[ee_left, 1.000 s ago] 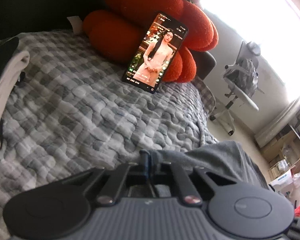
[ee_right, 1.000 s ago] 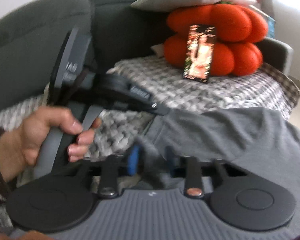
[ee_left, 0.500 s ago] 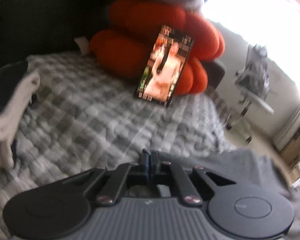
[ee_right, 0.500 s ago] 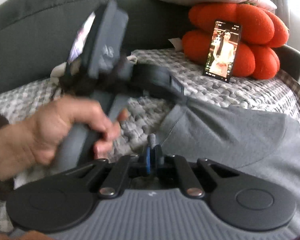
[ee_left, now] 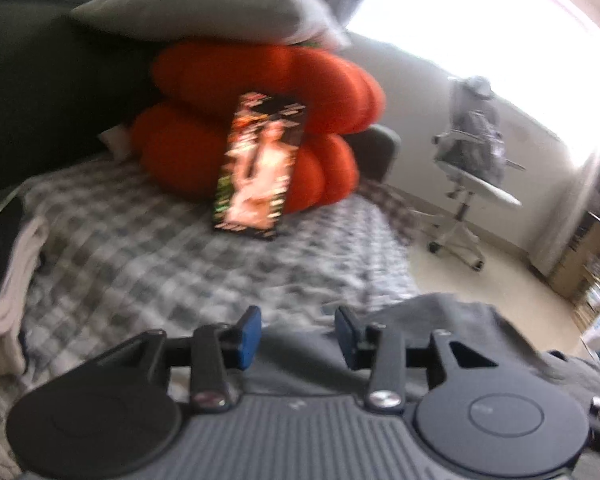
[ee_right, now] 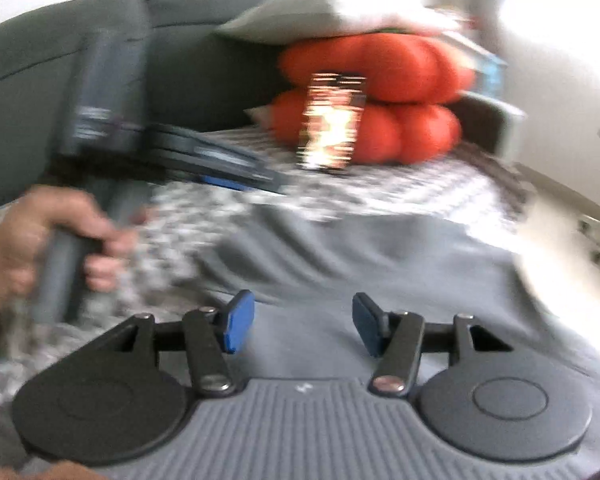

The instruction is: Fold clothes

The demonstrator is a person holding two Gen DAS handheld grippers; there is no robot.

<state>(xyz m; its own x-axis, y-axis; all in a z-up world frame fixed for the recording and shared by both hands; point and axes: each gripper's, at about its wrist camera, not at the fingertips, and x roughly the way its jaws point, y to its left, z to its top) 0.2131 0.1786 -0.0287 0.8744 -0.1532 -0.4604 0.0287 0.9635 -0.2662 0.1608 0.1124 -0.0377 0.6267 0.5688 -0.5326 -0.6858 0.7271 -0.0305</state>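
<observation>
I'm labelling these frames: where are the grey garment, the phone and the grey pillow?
grey garment [ee_right: 380, 256]: right wrist view, middle of the cloth.
phone [ee_left: 260, 168]: left wrist view, centre of its screen.
grey pillow [ee_left: 204, 8]: left wrist view, its top face.

From the left wrist view we see the blanket spread over the sofa, with the round cushion at twelve o'clock and a pillow on top of it. The phone leans against that cushion. A folded pile lies at nine o'clock, the garment at four (partly hidden), the chair at two.
</observation>
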